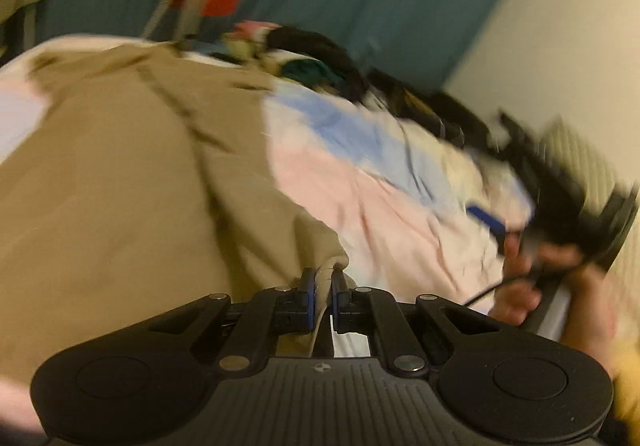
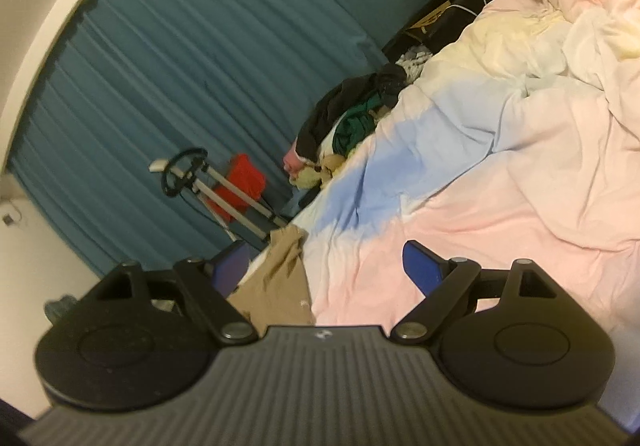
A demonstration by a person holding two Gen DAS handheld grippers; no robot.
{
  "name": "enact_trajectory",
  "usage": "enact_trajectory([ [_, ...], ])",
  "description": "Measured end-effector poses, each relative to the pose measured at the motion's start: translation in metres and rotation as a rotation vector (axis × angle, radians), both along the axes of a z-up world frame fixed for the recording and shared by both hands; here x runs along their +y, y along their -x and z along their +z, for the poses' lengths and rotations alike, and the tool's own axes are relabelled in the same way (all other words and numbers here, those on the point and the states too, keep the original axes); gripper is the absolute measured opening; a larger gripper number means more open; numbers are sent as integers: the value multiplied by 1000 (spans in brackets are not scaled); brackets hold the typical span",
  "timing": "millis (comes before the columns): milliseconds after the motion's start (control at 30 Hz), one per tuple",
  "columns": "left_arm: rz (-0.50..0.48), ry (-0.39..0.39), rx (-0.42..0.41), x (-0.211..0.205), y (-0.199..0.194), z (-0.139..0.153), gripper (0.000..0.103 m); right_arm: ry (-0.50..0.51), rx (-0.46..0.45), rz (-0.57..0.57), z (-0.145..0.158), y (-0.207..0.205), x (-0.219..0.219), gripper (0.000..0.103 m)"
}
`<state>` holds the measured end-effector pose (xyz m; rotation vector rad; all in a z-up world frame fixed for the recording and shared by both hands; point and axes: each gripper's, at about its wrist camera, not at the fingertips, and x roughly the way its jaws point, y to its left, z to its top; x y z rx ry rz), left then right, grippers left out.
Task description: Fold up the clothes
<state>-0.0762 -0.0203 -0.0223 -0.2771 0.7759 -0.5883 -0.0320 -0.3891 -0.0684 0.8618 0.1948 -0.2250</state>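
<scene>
A tan garment [image 1: 120, 174] lies spread over the bed in the left wrist view. My left gripper [image 1: 323, 278] is shut on its near corner, and the cloth runs down between the blue pads. My right gripper [image 1: 516, 214] shows blurred at the right of that view, held by a hand [image 1: 520, 286]. In the right wrist view my right gripper [image 2: 326, 266] is open above the bed with nothing between its blue pads [image 2: 420, 266]. A strip of the tan garment [image 2: 276, 286] lies below its left finger.
A pastel pink, blue and yellow duvet [image 2: 500, 166] covers the bed. A heap of dark, green and pink clothes [image 2: 352, 114] sits at the far edge. Teal curtains [image 2: 200, 66] hang behind, with a tripod [image 2: 224, 194] and a red object [image 2: 244, 182] in front.
</scene>
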Motion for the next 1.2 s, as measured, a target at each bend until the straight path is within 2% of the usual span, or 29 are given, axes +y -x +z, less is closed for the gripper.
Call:
enact_trajectory([
  [100, 79, 58, 99, 47, -2, -6, 8, 35, 32, 32, 2, -8, 11, 86],
  [200, 109, 56, 202, 76, -9, -23, 14, 82, 63, 75, 4, -16, 24, 86],
  [267, 121, 76, 260, 90, -15, -32, 26, 109, 80, 105, 5, -21, 33, 87],
  [333, 131, 105, 301, 99, -21, -39, 57, 136, 97, 135, 6, -25, 41, 86],
  [433, 140, 83, 303, 97, -33, -43, 74, 175, 126, 182, 5, -33, 55, 86],
  [600, 171, -82, 402, 74, -61, -66, 71, 189, 186, 259, -6, -46, 80, 86],
  [667, 185, -155, 390, 68, -65, -73, 68, 174, 208, 291, -12, -50, 89, 86],
  [733, 158, -252, 363, 59, -62, -77, 62, 186, 224, 317, -14, -52, 99, 86],
  [800, 123, -312, 315, 51, -57, -70, 62, 220, 211, 323, -11, -50, 106, 85],
  [900, 120, -309, 236, 50, -57, -49, 69, 275, 186, 330, -6, -47, 116, 85],
  [967, 108, -319, 122, 46, -66, -24, 73, 265, 143, 330, -2, -44, 116, 85],
  [1000, 103, -322, 68, 44, -71, -13, 81, 258, 120, 329, -1, -43, 115, 83],
  [1033, 99, -318, 21, 41, -78, -3, 89, 251, 100, 330, 0, -43, 115, 79],
  [1100, 73, -299, -59, 35, -98, 13, 92, 247, 93, 337, 0, -45, 117, 66],
  [1133, 60, -292, -107, 32, -107, 17, 92, 249, 97, 341, 0, -47, 119, 64],
  [1200, 68, -286, -162, 25, -121, 18, 97, 257, 105, 352, -2, -54, 123, 51],
])
